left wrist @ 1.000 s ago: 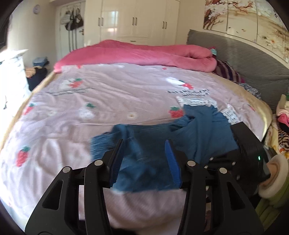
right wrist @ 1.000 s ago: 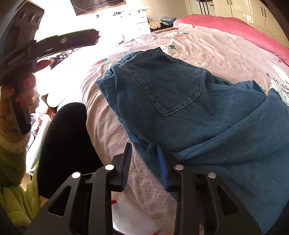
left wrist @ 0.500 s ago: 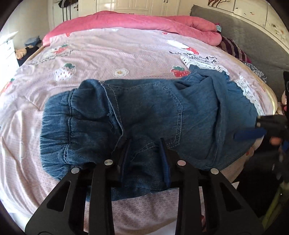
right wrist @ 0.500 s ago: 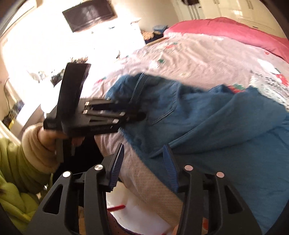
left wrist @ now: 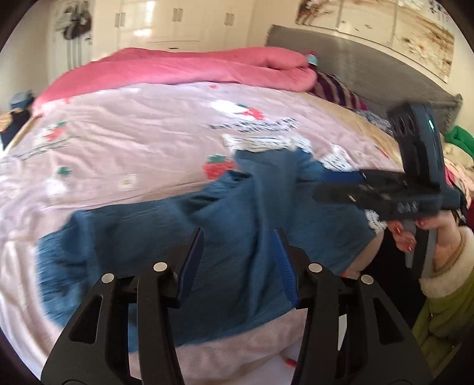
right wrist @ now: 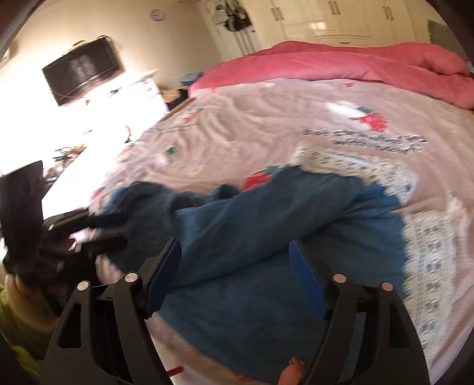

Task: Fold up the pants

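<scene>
Blue denim pants [left wrist: 237, 234] lie crumpled near the front edge of the bed, with white lace trim [right wrist: 426, 248] at one end. They also fill the right wrist view [right wrist: 266, 237]. My left gripper [left wrist: 238, 260] is open and empty, just above the pants. My right gripper [right wrist: 234, 272] is open and empty above the pants. The right gripper shows at the right in the left wrist view [left wrist: 334, 189]. The left gripper shows at the left in the right wrist view [right wrist: 118, 231], by the waistband end.
The bed has a pink strawberry-print sheet [left wrist: 133, 142] and a rolled pink quilt [left wrist: 183, 68] at the back. A grey headboard [left wrist: 355, 62] stands at the right. White wardrobes [right wrist: 340, 17], a wall TV [right wrist: 80, 71] and a white cabinet [right wrist: 142, 97] stand around the bed.
Both grippers have opened wider and pulled back up from the pants. The left gripper had been pressed low on the denim half a second ago. The pants now lie more bunched.
</scene>
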{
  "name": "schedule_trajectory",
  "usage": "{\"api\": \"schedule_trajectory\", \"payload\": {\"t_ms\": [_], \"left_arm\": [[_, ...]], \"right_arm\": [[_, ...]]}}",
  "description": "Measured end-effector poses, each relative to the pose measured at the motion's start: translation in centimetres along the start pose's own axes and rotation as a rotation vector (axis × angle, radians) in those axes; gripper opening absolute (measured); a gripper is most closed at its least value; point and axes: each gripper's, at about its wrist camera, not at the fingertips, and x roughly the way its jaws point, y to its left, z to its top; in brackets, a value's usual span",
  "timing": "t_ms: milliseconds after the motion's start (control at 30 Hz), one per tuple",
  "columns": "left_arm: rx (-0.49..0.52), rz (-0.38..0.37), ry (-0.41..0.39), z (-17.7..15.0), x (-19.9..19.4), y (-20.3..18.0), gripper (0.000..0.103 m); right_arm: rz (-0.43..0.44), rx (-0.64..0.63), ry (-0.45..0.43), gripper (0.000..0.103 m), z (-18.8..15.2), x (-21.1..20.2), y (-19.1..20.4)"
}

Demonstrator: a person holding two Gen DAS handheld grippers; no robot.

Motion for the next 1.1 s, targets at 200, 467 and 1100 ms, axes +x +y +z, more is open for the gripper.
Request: {"api": "schedule_trajectory", "payload": {"t_ms": [200,467,1100], "left_arm": [[-0.016,-0.096,0.05,-0.4,4.0,-1.2,0.029],[-0.033,-0.147,0.063,-1.2,5.7,-1.0,0.015],[-0.05,-0.182,0.072,-1.6,6.4,-0.8,0.003]], "right_arm": [[-0.08,-0.038,0.01,0.082,5.0,1.8,-2.2],[-0.185,-0.137,0.157,0.083,12.4,10.0,-3.8],[-0.122,0.006,0.071,0.016,11.4,5.2,-9.8]]}}
